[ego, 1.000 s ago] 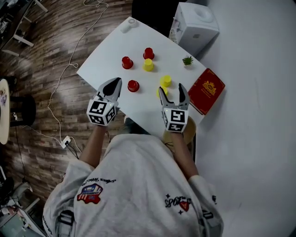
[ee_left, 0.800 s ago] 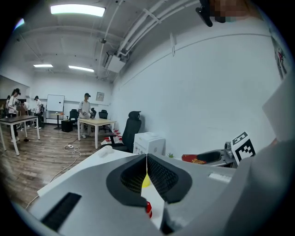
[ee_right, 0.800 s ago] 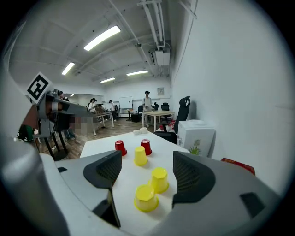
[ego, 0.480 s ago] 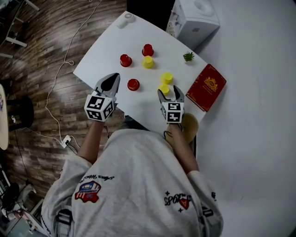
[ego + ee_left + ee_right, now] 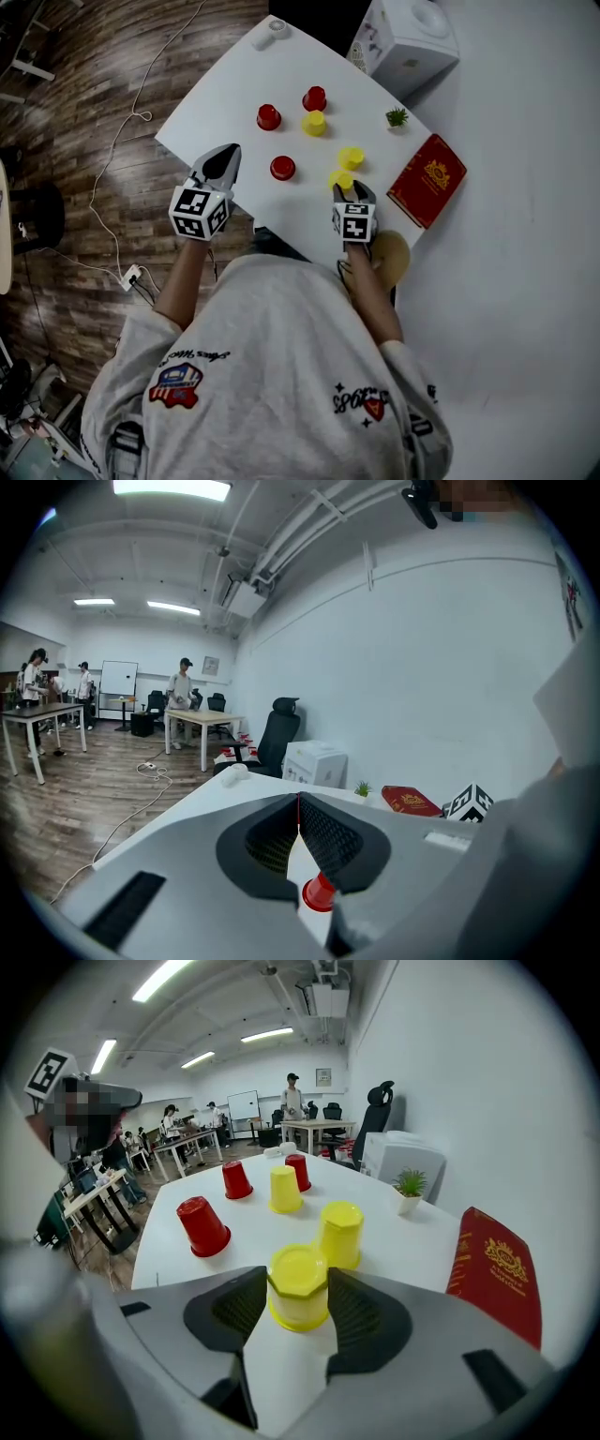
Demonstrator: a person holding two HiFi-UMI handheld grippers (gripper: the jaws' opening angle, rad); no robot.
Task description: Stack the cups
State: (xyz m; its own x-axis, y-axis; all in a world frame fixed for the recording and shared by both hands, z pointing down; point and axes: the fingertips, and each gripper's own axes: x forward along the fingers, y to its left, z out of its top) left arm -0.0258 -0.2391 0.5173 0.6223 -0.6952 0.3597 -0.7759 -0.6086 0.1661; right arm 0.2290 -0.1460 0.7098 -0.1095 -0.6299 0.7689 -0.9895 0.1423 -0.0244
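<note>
Three yellow and three red cups stand upside down on the white table [image 5: 234,94]. My right gripper [image 5: 349,190] has its jaws around the nearest yellow cup [image 5: 298,1286], still closing, and both pads touch the cup's sides. A second yellow cup [image 5: 340,1234] stands just behind it, a third [image 5: 284,1189] farther back. The closest red cup [image 5: 202,1226] is off to the left, and the other two red cups [image 5: 235,1179] [image 5: 297,1172] stand at the back. My left gripper [image 5: 225,155] hovers shut and empty at the table's near left edge, with a red cup [image 5: 319,892] in front of it.
A red book [image 5: 427,180] lies at the table's right edge, with a small potted plant [image 5: 397,117] beyond it. A white appliance [image 5: 408,37] stands past the far corner. A white object [image 5: 276,27] sits at the far edge. Wooden floor with cables lies to the left.
My right gripper has moved forward onto the nearest yellow cup and its jaws have narrowed around it. The left gripper has stayed about where it was.
</note>
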